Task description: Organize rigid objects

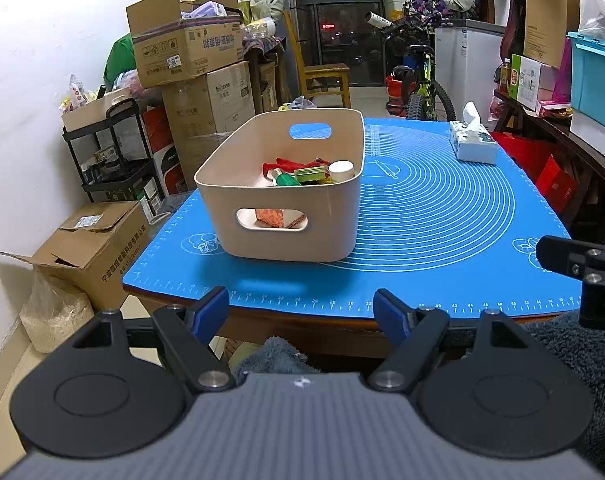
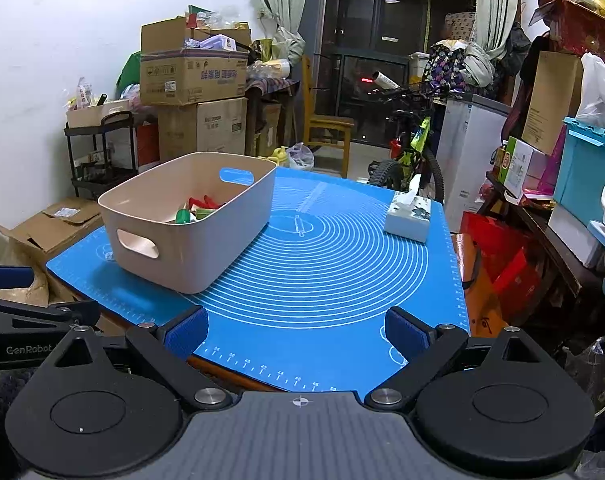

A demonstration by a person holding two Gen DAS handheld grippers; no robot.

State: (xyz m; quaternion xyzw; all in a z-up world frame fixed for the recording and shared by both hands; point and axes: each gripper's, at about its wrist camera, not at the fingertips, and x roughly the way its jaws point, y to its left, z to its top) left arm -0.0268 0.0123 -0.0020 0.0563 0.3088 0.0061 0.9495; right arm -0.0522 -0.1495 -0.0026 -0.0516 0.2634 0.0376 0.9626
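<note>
both our grippers, left (image 1: 300,308) and right (image 2: 296,330), gape empty; a careless reach could tip the loaded bin (image 1: 286,216).

We read "GenRobot" on the left gripper (image 2: 6,300) at nine o'clock in the right wrist view, ruler numbers 36 to 50 along the blue mat (image 2: 322,280) edge at six o'clock, box print too blurred.
</note>
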